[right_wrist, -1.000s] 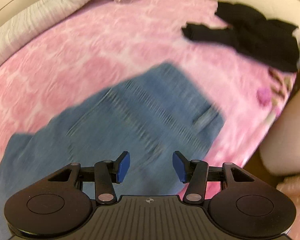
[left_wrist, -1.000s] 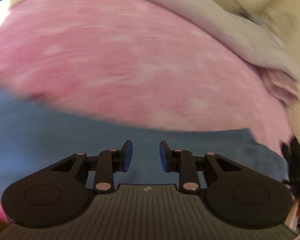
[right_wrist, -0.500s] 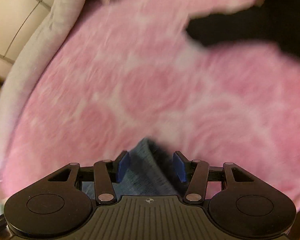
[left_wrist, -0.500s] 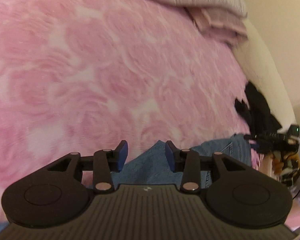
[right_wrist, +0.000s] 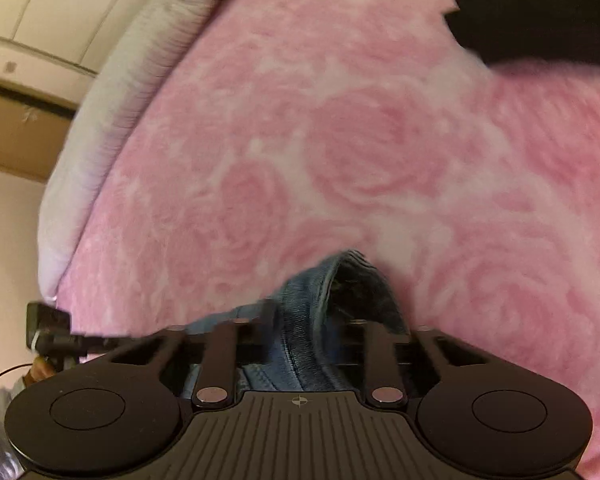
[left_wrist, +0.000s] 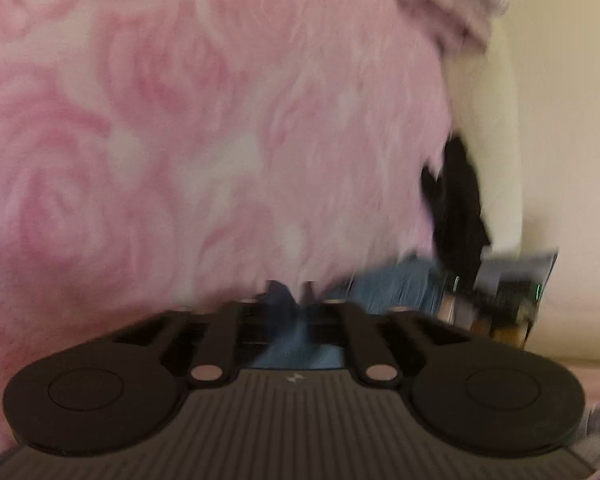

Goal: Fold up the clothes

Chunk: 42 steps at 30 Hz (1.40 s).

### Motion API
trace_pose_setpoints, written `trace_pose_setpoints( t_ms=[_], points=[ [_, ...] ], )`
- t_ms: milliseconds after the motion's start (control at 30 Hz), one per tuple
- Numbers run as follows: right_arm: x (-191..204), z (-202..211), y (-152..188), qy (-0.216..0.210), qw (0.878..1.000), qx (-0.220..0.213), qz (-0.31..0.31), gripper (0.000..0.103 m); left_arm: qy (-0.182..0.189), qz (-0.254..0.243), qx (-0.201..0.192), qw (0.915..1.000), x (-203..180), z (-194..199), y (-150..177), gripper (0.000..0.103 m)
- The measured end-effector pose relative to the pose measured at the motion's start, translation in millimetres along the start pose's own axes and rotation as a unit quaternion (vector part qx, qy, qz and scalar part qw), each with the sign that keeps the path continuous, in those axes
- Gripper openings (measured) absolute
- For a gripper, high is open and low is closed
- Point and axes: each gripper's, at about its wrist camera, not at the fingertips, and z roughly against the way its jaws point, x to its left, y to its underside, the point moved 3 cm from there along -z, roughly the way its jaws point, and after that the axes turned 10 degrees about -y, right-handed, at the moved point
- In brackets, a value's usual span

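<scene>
A blurred left-wrist view shows the left gripper (left_wrist: 296, 300) low over a pink rose-patterned blanket (left_wrist: 180, 140), its jaws pressed together on a corner of the jeans (left_wrist: 396, 284). The denim runs from between the fingertips away to the right, along the blanket's near edge. Farther right, a black garment (left_wrist: 460, 200) lies near the blanket's right edge, with a cream surface (left_wrist: 560, 120) beyond it. A pale lilac pillow (left_wrist: 440, 0) sits at the far right corner.

In the sharper right-wrist view, a grey-white quilt (right_wrist: 120, 120) borders the blanket (right_wrist: 340, 120) on the left, with a cream cabinet (right_wrist: 60, 8) behind it. The right gripper (right_wrist: 312, 320) is closing its jaws, and a raised hem of the jeans (right_wrist: 300, 312) stands between them, folded up off the blanket; whether the pads already press on the denim cannot be told. The black garment (right_wrist: 540, 20) lies at the far right. At the near left edge, the other gripper (right_wrist: 52, 332) shows small and dark.
</scene>
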Motion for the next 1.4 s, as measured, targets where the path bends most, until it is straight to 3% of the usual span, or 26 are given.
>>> trace_pose_setpoints(
  t_ms=[67,233,267,333,433,500,567,600,700,867,900,1000,1100,1233,1300,1400],
  points=[
    [11,4,7,0.019,0.999,-0.014,0.037,0.012,0.014,0.007,-0.03,0.9994,-2,3,-1,0.0],
    [16,12,23,0.028,0.997,-0.041,0.052,0.012,0.012,0.062,-0.026,0.9976,13,11,15,0.003],
    [14,11,22,0.027,0.998,-0.042,0.047,0.012,0.005,0.075,-0.03,0.9967,17,14,15,0.007],
    [11,9,22,0.027,0.998,-0.044,0.036,0.013,0.007,0.083,-0.024,0.9962,22,16,10,0.033],
    [10,6,15,0.035,0.998,-0.038,0.029,0.017,0.002,0.042,0.019,0.9989,14,8,3,0.044],
    [9,7,14,0.035,0.998,-0.036,0.025,0.019,-0.011,0.013,0.051,0.9985,7,-6,0,0.043],
    [8,7,12,0.035,0.999,-0.034,0.022,0.019,-0.015,0.0,0.068,0.9976,2,-20,-2,0.033],
    [8,7,12,0.035,0.999,-0.034,0.024,0.019,-0.014,-0.006,0.059,0.9981,-1,-23,-4,0.016],
    [11,9,14,0.038,0.998,-0.033,0.042,0.016,-0.031,-0.029,0.009,0.999,-8,-18,-3,0.009],
    [20,12,24,0.054,0.992,-0.061,0.095,0.01,-0.018,-0.02,-0.085,0.996,-1,4,19,0.007],
    [10,8,25,0.06,0.993,-0.063,0.08,0.01,-0.036,-0.012,-0.1,0.9943,4,0,19,0.001],
    [-7,-12,21,0.091,0.992,-0.065,0.062,0.01,-0.109,-0.007,-0.148,0.9829,17,-8,9,0.0],
    [1,-23,12,0.131,0.986,-0.053,0.083,0.011,-0.12,0.004,-0.182,0.9758,14,8,-3,0.0],
    [13,-3,13,0.172,0.978,-0.064,0.103,0.032,-0.193,-0.071,-0.224,0.9527,-17,47,19,0.001],
    [18,12,16,0.208,0.968,-0.095,0.104,0.035,-0.209,-0.103,-0.232,0.9444,-36,63,42,0.001],
    [36,28,35,0.223,0.96,-0.112,0.123,0.035,-0.193,-0.081,-0.22,0.9529,-45,70,89,0.001]
  ],
)
